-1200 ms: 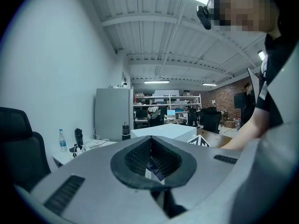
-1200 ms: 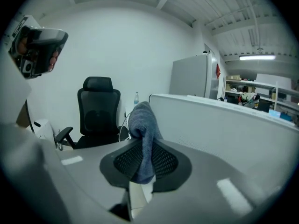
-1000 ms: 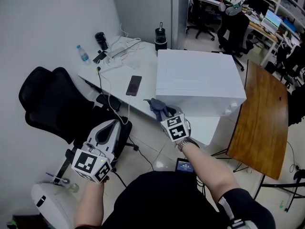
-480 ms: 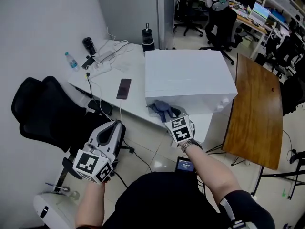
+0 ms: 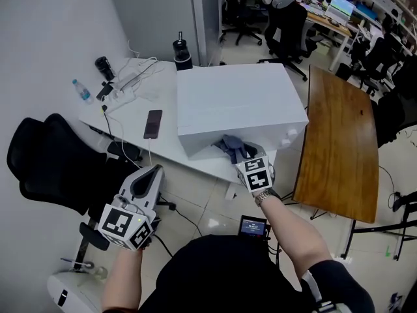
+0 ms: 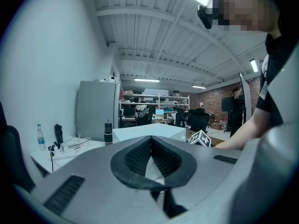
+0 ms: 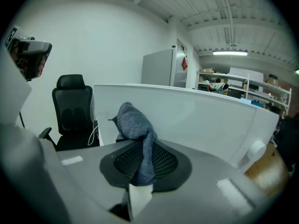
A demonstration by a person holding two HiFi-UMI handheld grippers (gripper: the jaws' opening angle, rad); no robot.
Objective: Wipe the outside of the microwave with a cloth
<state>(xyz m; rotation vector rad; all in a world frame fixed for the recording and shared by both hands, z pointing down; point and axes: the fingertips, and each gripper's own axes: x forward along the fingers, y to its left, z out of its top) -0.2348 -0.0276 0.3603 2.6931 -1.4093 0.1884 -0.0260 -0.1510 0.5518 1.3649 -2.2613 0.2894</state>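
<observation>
The blue-grey cloth (image 7: 135,129) is pinched between the jaws of the right gripper (image 5: 241,156) and bunches up past their tips. It sits just in front of the lower front face of the white microwave (image 5: 238,103), which stands on the white desk (image 5: 140,119). The left gripper (image 5: 150,175) hangs well apart, low beside the black chair (image 5: 49,168), its jaws pressed together on nothing.

We read no text, brand or number: the red tag (image 7: 185,63) on the grey cabinet (image 7: 161,69) at one o'clock in the right gripper view and the lit screen (image 5: 253,227) at five o'clock in the head view are illegible.
</observation>
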